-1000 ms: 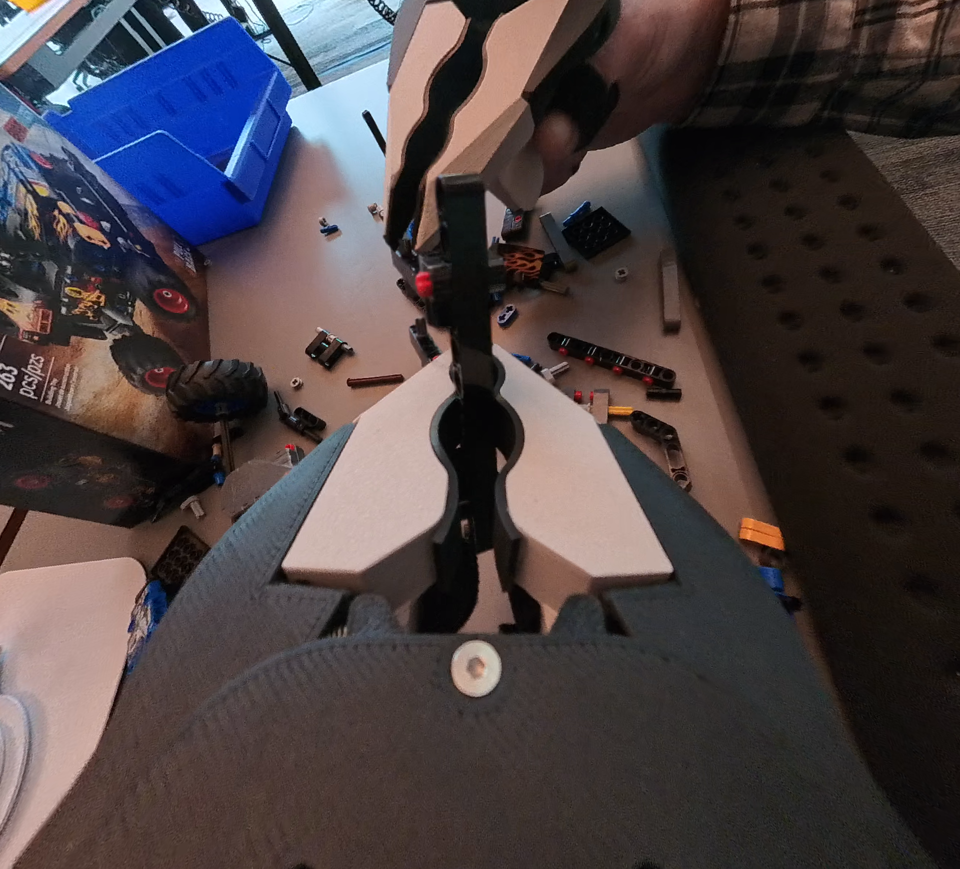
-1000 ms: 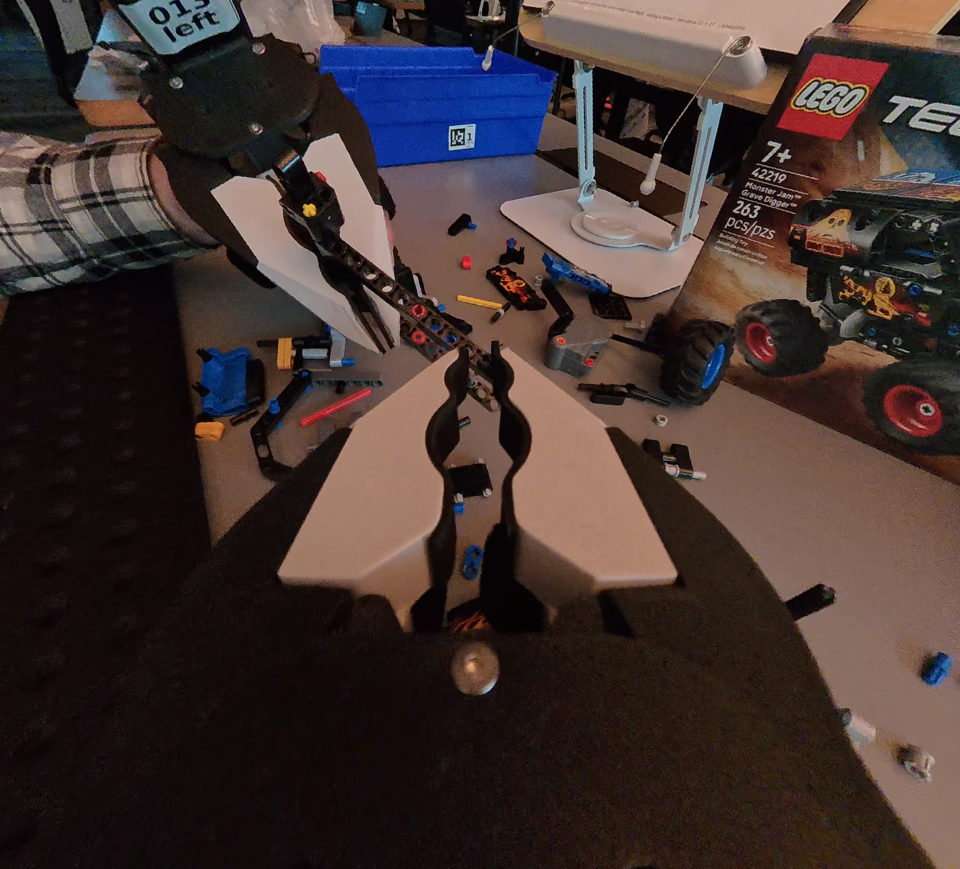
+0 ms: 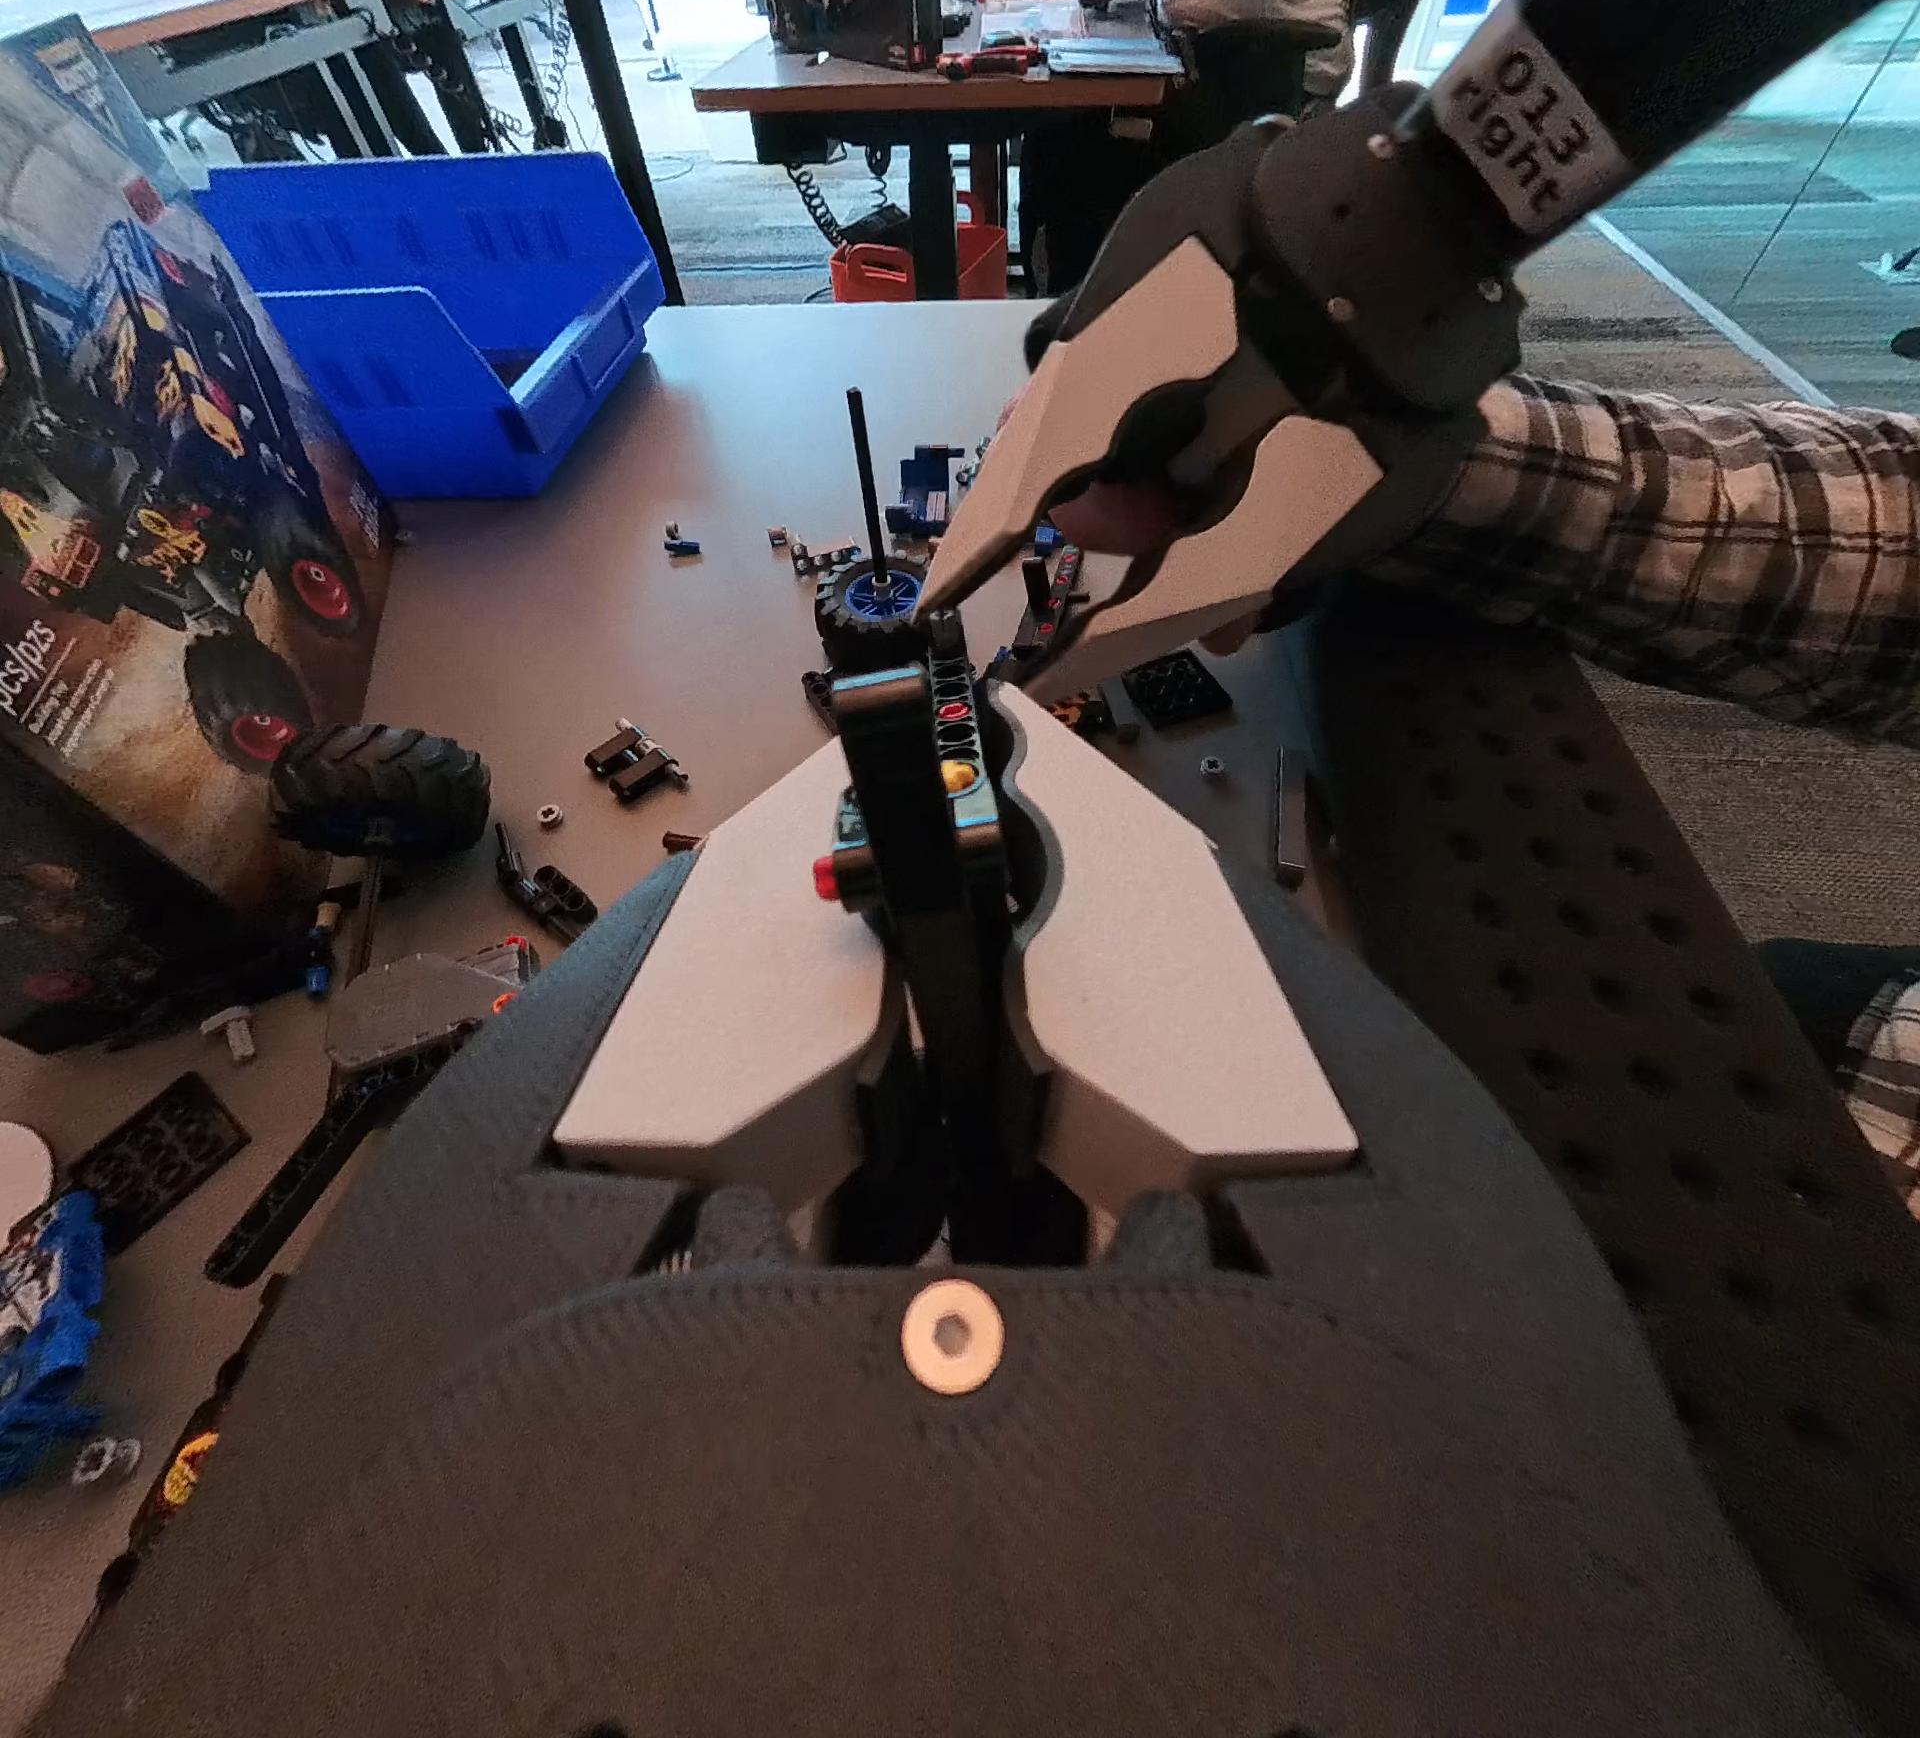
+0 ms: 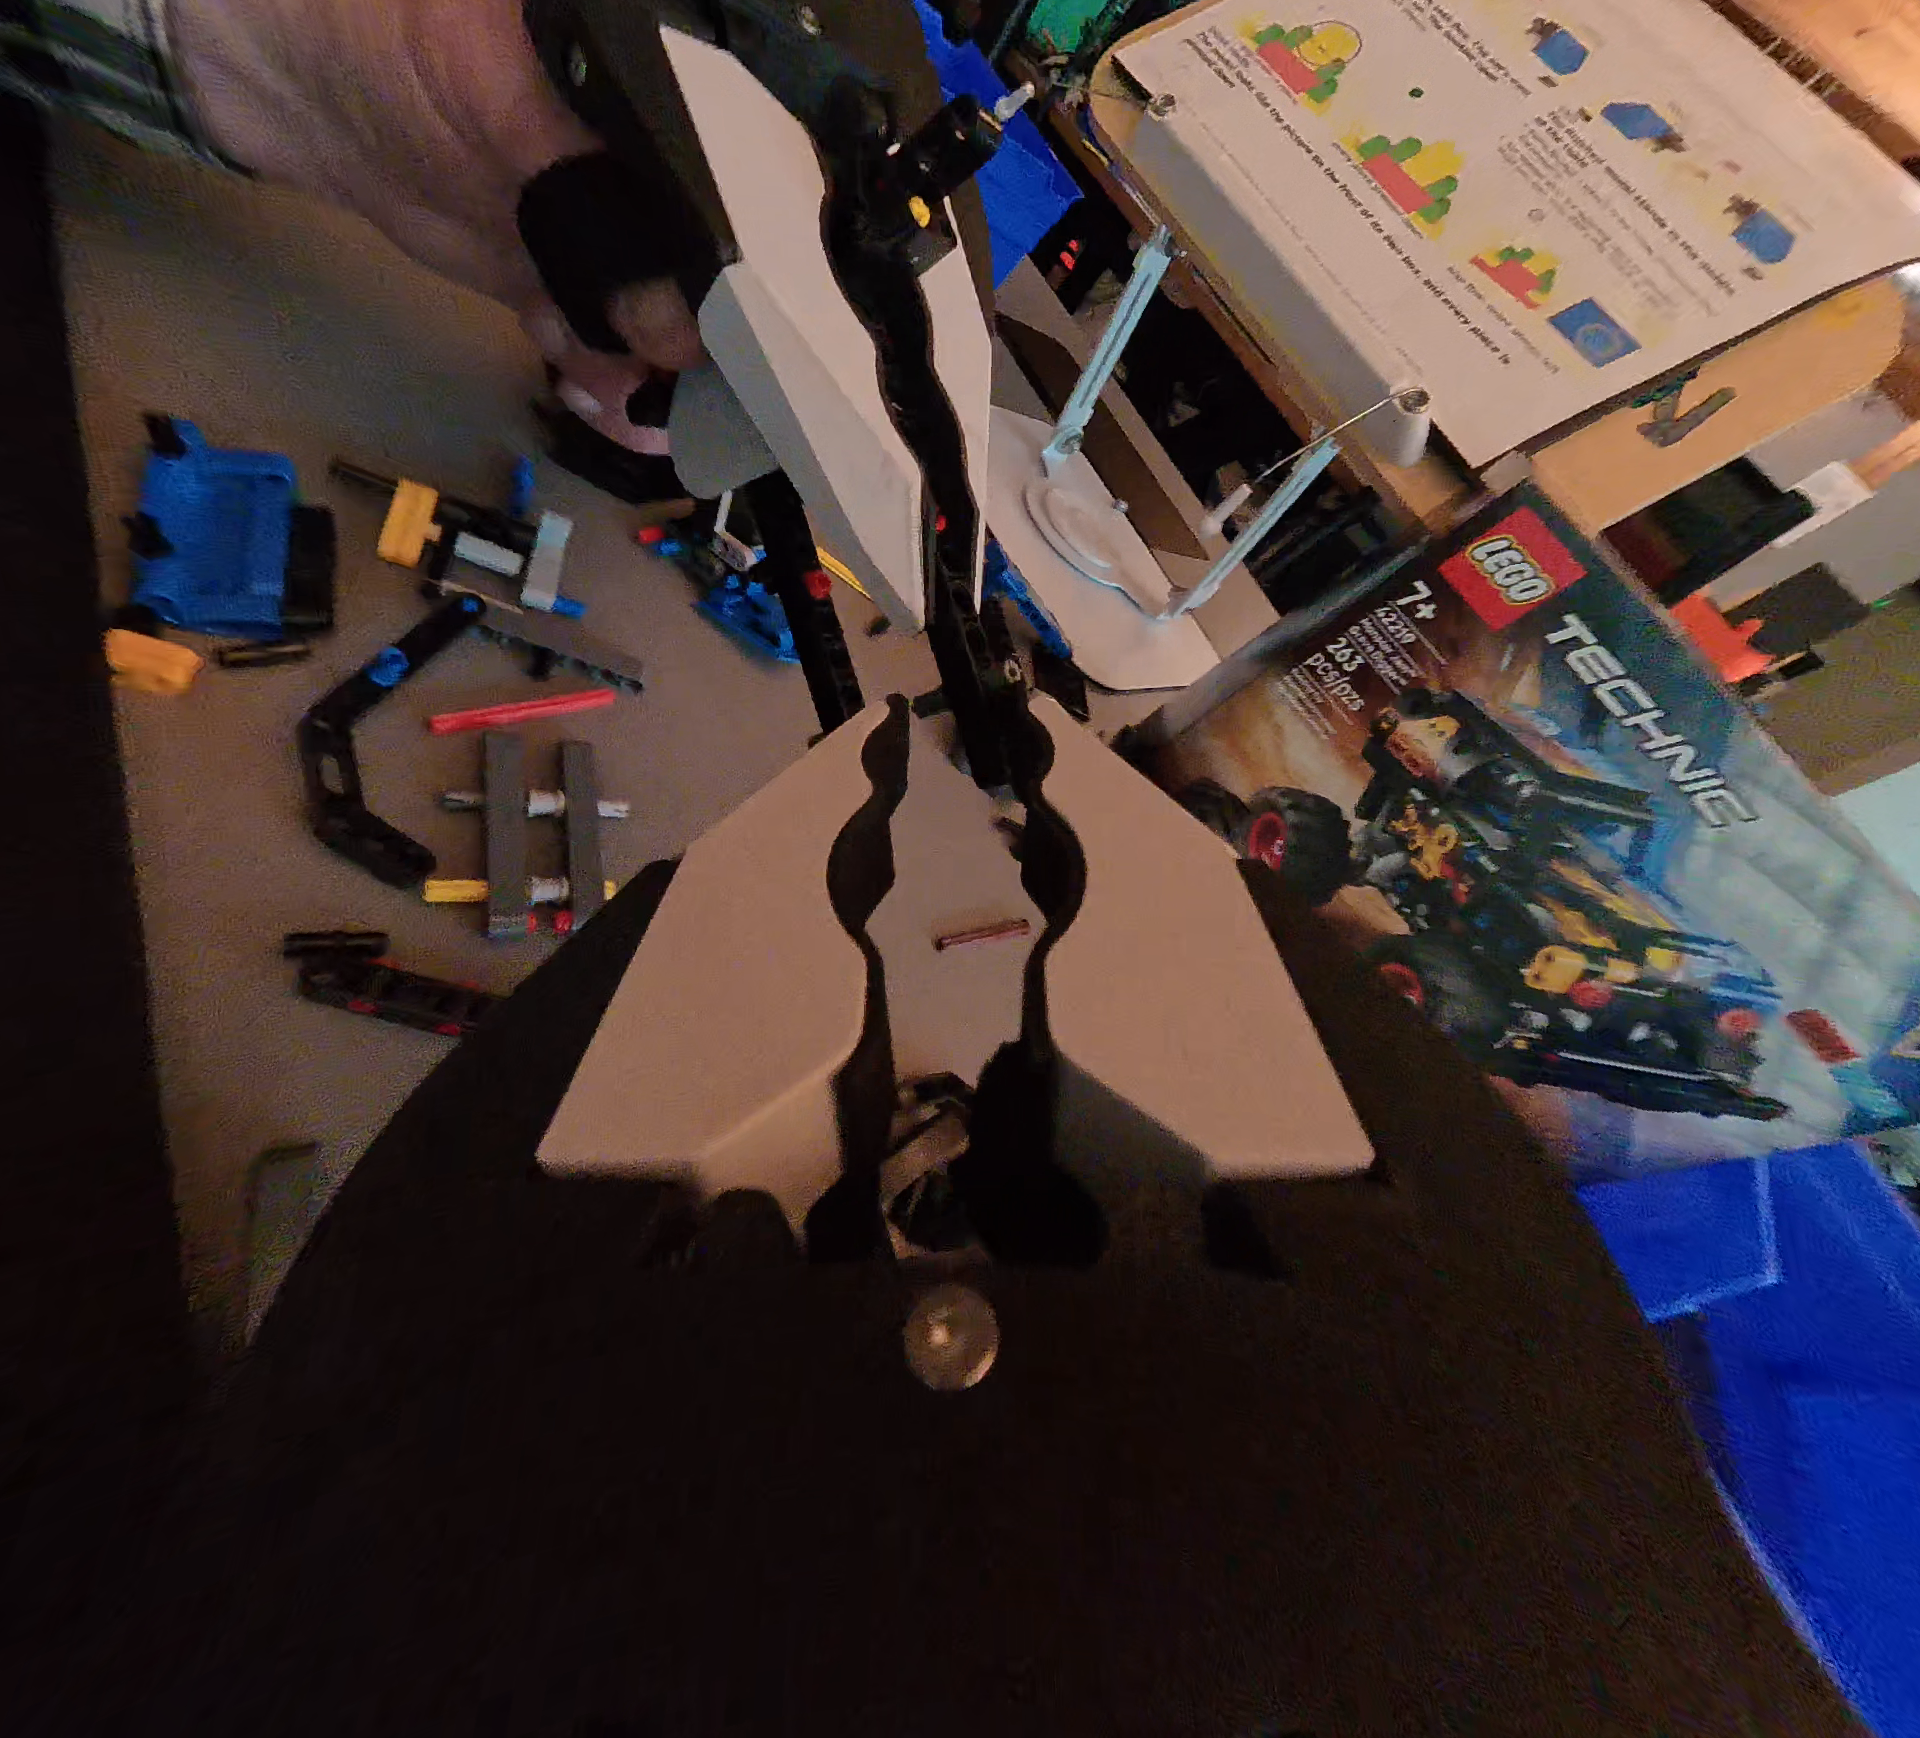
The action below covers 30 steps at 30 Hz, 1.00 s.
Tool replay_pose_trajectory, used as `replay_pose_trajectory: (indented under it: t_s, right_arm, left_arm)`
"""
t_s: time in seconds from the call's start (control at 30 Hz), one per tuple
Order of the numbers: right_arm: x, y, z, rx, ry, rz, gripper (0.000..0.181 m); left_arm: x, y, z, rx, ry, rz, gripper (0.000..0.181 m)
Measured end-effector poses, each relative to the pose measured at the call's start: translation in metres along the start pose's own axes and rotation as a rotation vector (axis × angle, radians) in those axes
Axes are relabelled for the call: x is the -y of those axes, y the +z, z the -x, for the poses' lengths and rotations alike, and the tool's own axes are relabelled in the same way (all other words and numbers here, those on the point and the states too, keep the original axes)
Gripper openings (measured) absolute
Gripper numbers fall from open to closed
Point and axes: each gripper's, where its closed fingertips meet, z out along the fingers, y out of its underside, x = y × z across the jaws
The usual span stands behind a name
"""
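Left gripper (image 3: pixel 940 815) is clamped on the black beam assembly (image 3: pixel 914 795) above the desk (image 3: pixel 582 608) — right gripper (image 4: pixel 961 722), spread apart, has one tip touching the assembly's far end.

Blue bin (image 3: pixel 447 338) sitting at table's (image 3: pixel 582 587) far left; toy box (image 3: pixel 156 525) standing beside it. Loose tyre (image 3: pixel 379 789) lying near box. Small pieces lying scattered; stand (image 4: pixel 1101 525) holding sheet (image 4: pixel 1507 161), possibly instructions.

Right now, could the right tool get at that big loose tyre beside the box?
Probably not directly: the right tool is open, but the left tool, holding the black assembly, stands between it and the tyre.
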Motion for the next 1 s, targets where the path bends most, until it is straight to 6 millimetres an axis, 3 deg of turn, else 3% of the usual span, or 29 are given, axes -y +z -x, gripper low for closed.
replay_pose_trajectory:
  t_s: [0.33, 0.73, 0.87, 1.0]
  right_arm:
    - [-0.001, 0.005, -0.004, -0.160, -0.260, 0.091, 0.016]
    - [-0.019, 0.018, 0.006, -0.156, -0.366, 0.254, 0.010]
    - [-0.024, 0.020, 0.009, -0.095, -0.295, 0.251, 0.011]
    - [-0.012, 0.010, -0.007, -0.101, -0.110, 0.109, 0.017]
  left_arm:
    - [-0.001, -0.003, 0.004, 0.007, -0.039, 0.017, 0.007]
    - [-0.012, 0.003, 0.009, 0.073, -0.022, 0.066, 0.003]
    - [-0.017, 0.006, 0.010, 0.057, -0.066, 0.073, 0.003]
    - [-0.003, 0.003, 0.017, 0.033, -0.132, -0.025, 0.007]
